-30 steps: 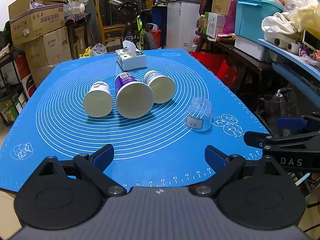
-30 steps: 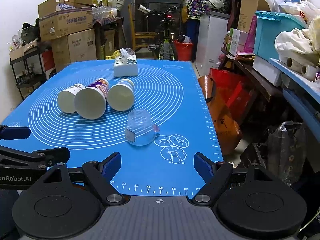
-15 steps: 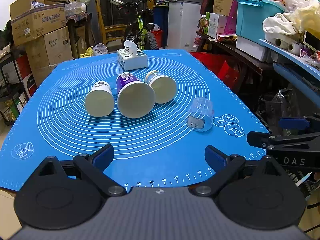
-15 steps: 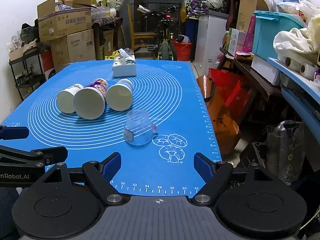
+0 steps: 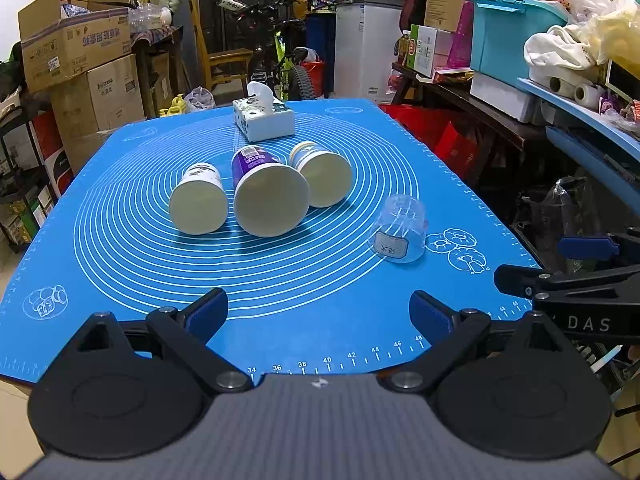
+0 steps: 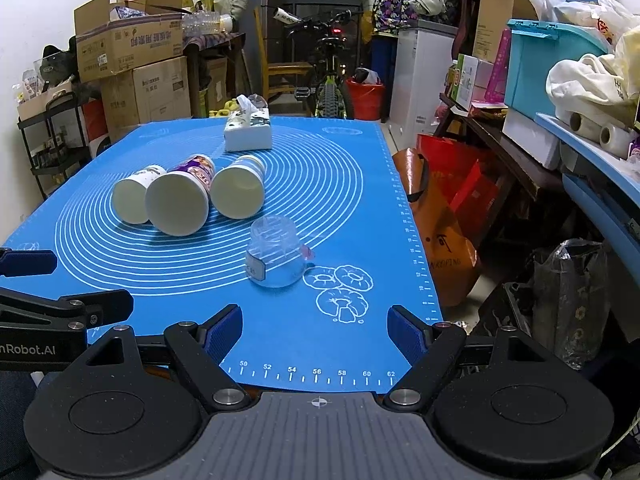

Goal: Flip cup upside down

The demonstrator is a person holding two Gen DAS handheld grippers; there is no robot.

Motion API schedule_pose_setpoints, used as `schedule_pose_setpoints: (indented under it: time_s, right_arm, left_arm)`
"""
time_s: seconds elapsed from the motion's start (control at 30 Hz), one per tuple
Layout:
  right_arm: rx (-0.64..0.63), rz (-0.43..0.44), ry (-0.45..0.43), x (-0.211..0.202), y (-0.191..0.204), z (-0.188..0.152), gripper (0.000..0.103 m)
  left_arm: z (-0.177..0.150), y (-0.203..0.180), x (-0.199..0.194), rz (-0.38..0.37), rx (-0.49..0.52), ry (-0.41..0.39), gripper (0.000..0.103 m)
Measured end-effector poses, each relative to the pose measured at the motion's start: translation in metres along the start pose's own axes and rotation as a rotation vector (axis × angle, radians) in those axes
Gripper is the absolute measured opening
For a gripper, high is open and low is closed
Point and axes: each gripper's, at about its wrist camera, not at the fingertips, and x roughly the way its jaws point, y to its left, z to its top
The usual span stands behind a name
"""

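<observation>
A small clear plastic cup (image 5: 400, 232) with a white label stands mouth down on the blue mat (image 5: 120, 280), right of centre; it also shows in the right wrist view (image 6: 277, 254). Three paper cups lie on their sides with mouths facing me: a small one (image 5: 198, 204), a large purple one (image 5: 270, 199) and another small one (image 5: 322, 174). My left gripper (image 5: 318, 312) is open and empty above the mat's near edge. My right gripper (image 6: 316, 330) is open and empty, a short way in front of the clear cup.
A tissue box (image 5: 264, 120) stands at the far side of the mat. Cardboard boxes (image 5: 76, 52) are stacked at the left. A bicycle (image 5: 280, 56) stands behind. Shelves with bins (image 5: 516, 36) and bags line the right side.
Both views have shifted slightly; the cups appear a little further right in the left wrist view. No object on the mat has moved.
</observation>
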Motion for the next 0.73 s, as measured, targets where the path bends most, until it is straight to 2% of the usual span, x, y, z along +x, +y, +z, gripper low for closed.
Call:
schedule_pose_setpoints:
  time_s: [0.73]
  right_arm:
    - [-0.002,-0.001,0.008,0.0011,-0.0016,-0.0018,0.083]
  left_arm:
    - [0.0001,-0.0004,0.0001,0.001,-0.001,0.001,0.097]
